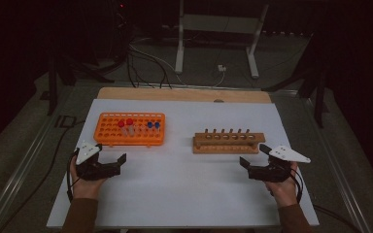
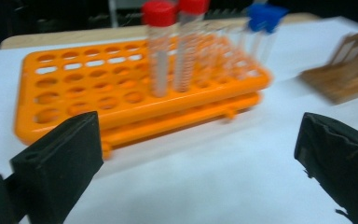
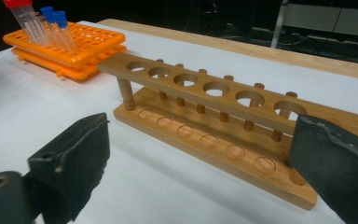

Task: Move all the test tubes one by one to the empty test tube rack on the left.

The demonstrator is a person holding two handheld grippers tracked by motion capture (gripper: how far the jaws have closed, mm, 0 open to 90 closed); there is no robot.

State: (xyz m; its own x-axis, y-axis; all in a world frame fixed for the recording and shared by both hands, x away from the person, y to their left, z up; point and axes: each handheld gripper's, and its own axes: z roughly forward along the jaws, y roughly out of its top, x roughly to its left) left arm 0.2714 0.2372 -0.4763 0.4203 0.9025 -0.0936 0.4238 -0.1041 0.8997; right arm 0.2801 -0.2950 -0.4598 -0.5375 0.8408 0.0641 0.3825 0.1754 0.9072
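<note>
Orange rack (image 2: 74, 100) just beyond left gripper (image 1: 112, 156), jaws wide apart, empty; right gripper (image 1: 252, 154) likewise wide, near wooden rack (image 1: 228, 142).

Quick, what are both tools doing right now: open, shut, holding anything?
Left tool: open, holding nothing, near the orange rack.
Right tool: open, holding nothing, in front of the wooden rack.

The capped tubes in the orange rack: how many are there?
4. Two red-capped tubes stand side by side near the middle of the orange rack; two blue-capped tubes stand together to their right.
</note>
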